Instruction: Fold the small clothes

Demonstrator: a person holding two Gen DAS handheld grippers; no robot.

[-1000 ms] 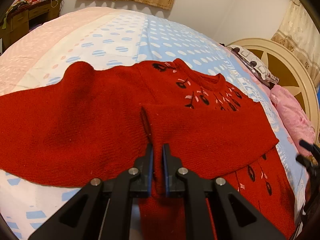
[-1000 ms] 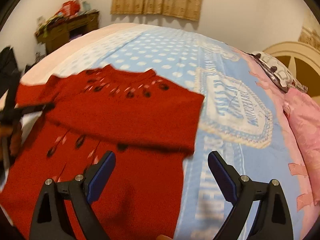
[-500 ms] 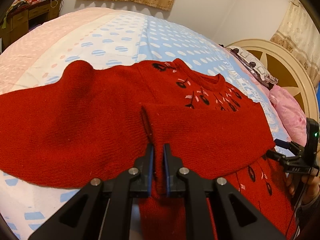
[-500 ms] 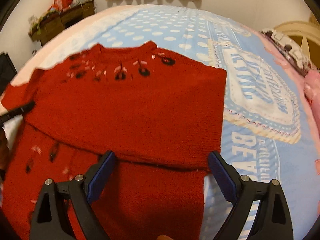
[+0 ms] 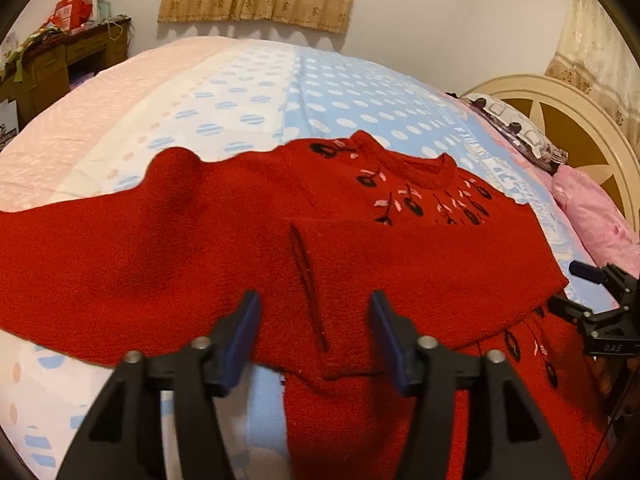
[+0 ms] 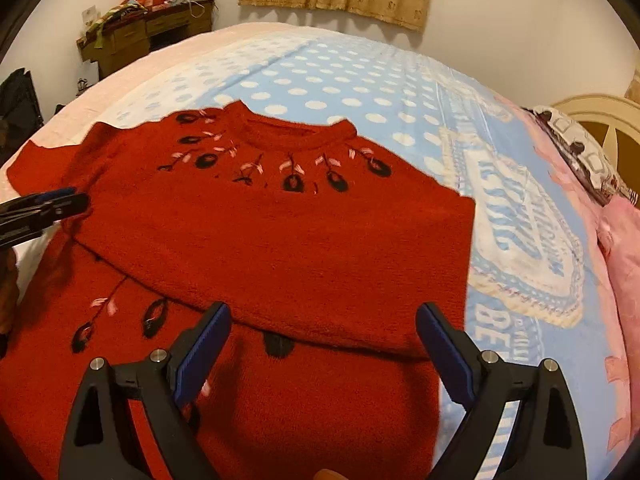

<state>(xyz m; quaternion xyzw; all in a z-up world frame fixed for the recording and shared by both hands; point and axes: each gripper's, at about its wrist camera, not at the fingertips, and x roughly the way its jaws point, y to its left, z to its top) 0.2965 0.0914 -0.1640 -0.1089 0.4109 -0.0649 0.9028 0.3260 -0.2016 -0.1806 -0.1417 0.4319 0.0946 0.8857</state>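
A red knit sweater (image 5: 224, 248) with black and pink flower embroidery lies flat on the bed. One sleeve (image 5: 420, 280) is folded across its chest; the other (image 5: 80, 256) lies spread out to the left. My left gripper (image 5: 316, 332) is open just above the folded sleeve's cuff, touching nothing. My right gripper (image 6: 324, 336) is open above the lower edge of the folded sleeve (image 6: 300, 252), empty. The right gripper also shows at the right edge of the left wrist view (image 5: 596, 300); the left one shows at the left edge of the right wrist view (image 6: 44, 208).
The bed has a blue, white and pink dotted cover (image 5: 340, 92). Pink pillows (image 5: 592, 216) and a cream headboard (image 5: 580, 120) lie to the right. A cluttered wooden desk (image 5: 60, 60) stands at the far left by the wall.
My left gripper has opened and let go of the folded sleeve's cuff, which now lies on the sweater. My right gripper has drawn back slightly, still open.
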